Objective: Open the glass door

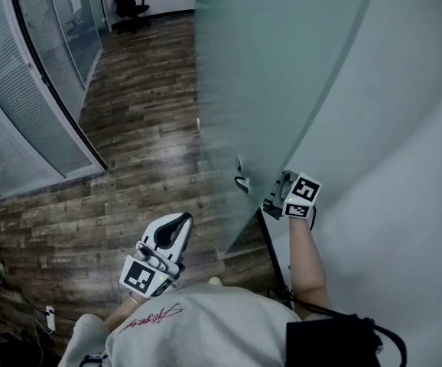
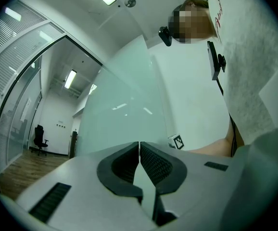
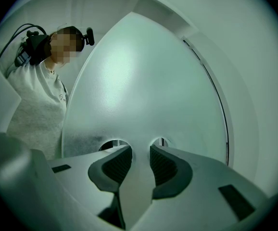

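The frosted glass door [image 1: 282, 75] stands partly swung open in front of me. A small metal handle [image 1: 241, 180] shows on its left face. My right gripper [image 1: 271, 199] reaches level to the door's right face at handle height. In the right gripper view its jaws [image 3: 140, 150] stand a little apart against the frosted pane [image 3: 139, 81], with a pale strip filling the gap and two clear round spots at the tips. It appears shut on the inner door handle. My left gripper [image 1: 183, 219] hangs shut and empty left of the door, seen too in its own view [image 2: 139, 146].
Dark wood flooring [image 1: 144, 151] runs ahead through the opening. A glass partition with blinds [image 1: 30, 113] lines the left side. A black office chair [image 1: 129, 2] stands far back. A white wall [image 1: 404, 167] is close on the right. A cable and plug [image 1: 49, 316] lie at lower left.
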{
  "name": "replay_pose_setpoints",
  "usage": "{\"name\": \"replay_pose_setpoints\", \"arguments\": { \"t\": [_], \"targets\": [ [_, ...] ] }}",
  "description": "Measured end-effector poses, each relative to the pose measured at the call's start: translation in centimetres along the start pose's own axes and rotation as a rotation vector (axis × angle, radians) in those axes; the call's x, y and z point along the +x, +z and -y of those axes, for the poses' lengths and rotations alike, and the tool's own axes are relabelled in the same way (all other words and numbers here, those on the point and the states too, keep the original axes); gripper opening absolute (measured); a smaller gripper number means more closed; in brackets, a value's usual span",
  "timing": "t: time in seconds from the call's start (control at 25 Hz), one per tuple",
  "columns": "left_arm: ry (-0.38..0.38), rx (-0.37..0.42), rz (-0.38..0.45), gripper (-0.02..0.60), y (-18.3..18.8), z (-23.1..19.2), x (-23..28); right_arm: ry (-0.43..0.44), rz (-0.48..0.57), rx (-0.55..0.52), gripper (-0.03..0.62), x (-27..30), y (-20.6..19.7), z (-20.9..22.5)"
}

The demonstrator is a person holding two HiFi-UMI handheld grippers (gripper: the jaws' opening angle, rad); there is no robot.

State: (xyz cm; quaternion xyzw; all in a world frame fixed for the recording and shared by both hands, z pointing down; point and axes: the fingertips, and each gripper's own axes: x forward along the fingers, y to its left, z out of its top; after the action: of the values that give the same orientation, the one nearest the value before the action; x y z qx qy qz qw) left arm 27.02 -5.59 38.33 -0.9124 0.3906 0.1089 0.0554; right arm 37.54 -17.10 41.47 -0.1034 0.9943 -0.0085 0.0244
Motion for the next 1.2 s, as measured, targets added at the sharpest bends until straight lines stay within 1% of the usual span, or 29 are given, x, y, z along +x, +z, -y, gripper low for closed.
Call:
{"name": "replay_pose_setpoints", "arguments": {
  "t": [0.04,0.08,0.32,0.84,1.2],
  "targets": [
    [0.002,0.002,-0.032,0.023,-0.7,0.1,-0.1,0.002,-0.002,0.001,0.124,-0.3,0.0,0.2],
    [0.005,0.003,-0.047,0.025,-1.1,0.2,0.0,0.004,-0.004,0.002,0.124,-0.7,-0.1,0.4],
    [0.016,-0.041,-0.031,0.024,-0.5,0.4,0.1,0.020,-0.013,0.007,0.124,-2.2,0.2,1.0],
    [-0.028,-0.014,-0.066,0.024,-1.1,1.1,1.4,0.055,-0.017,0.023,0.124,-4.9,0.1,2.6],
    [-0.037,-0.031,-0.079,0.023,-1.4,1.7,1.8,0.081,-0.006,0.037,0.124,-6.3,0.4,3.1]
  ]
}}
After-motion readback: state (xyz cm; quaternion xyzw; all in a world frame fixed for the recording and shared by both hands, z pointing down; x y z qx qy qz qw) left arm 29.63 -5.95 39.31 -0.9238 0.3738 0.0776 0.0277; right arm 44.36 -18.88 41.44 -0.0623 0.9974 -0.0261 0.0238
